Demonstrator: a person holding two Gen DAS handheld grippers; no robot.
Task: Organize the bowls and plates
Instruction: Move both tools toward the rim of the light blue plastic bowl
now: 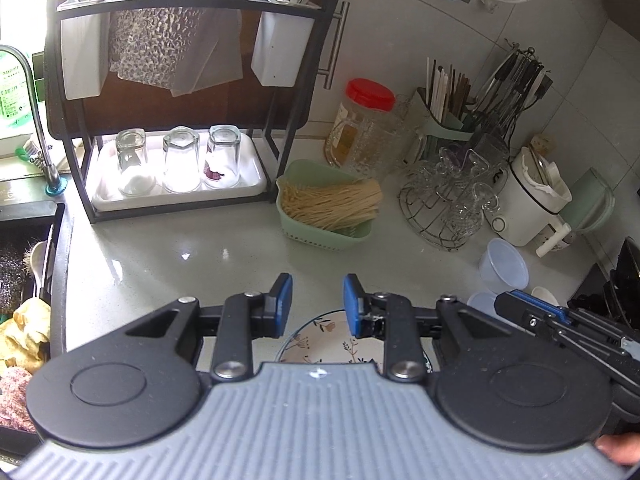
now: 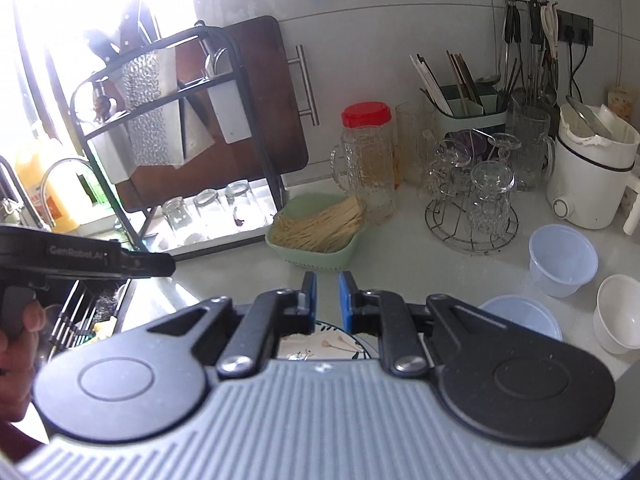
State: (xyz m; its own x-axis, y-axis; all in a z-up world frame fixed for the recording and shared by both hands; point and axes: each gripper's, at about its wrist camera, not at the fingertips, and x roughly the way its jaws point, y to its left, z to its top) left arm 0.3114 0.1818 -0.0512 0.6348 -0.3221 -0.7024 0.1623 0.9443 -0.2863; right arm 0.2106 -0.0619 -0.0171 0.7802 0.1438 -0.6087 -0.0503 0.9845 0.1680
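I see the L gripper (image 1: 318,304) partly open, empty — R gripper (image 2: 327,300) nearly shut, nothing between pads. Floral plate (image 1: 320,340) flat on countertop (image 1: 220,248) beneath both; clear plastic bowls (image 2: 562,260) to the right.

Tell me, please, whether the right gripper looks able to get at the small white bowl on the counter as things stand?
Probably yes. The white bowl sits uncovered near the counter's edge, to the right of the right gripper, with open counter toward it; only the clear plastic tub and its lid lie close beside it. The gripper is nearly shut with nothing between the pads, so it must open first.
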